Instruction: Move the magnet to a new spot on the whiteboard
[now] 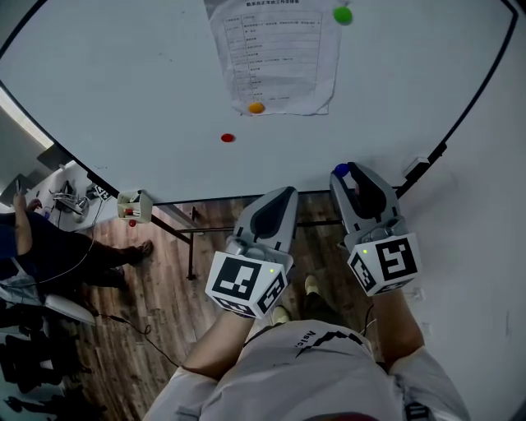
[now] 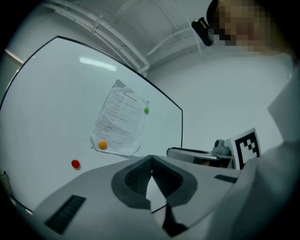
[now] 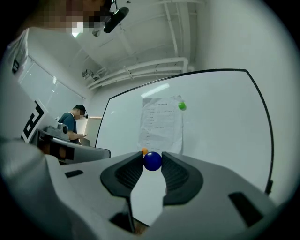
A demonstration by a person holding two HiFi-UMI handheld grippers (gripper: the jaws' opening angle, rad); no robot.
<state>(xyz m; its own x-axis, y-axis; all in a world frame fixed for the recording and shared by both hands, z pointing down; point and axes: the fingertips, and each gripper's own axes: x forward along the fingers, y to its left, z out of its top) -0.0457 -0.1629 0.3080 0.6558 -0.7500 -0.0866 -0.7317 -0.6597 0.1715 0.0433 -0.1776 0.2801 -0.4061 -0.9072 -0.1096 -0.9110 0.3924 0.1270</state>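
Note:
A blue round magnet [image 3: 153,161] sits pinched between the tips of my right gripper [image 3: 153,161], held away from the whiteboard [image 1: 123,90]; in the head view it shows as a blue dot [image 1: 342,170] at the tip of that gripper [image 1: 343,173]. My left gripper [image 1: 283,194] is shut with nothing in it, its tips meeting [image 2: 151,158]. On the whiteboard a printed sheet [image 1: 275,53] hangs under a green magnet [image 1: 343,15] and an orange magnet [image 1: 256,108]. A red magnet [image 1: 228,138] sits alone lower left of the sheet.
The whiteboard's black frame [image 1: 460,123] runs down the right side beside a white wall. Below the board is a wooden floor [image 1: 156,288] with a stand's legs. A seated person [image 1: 49,247] is at the left near a small cart.

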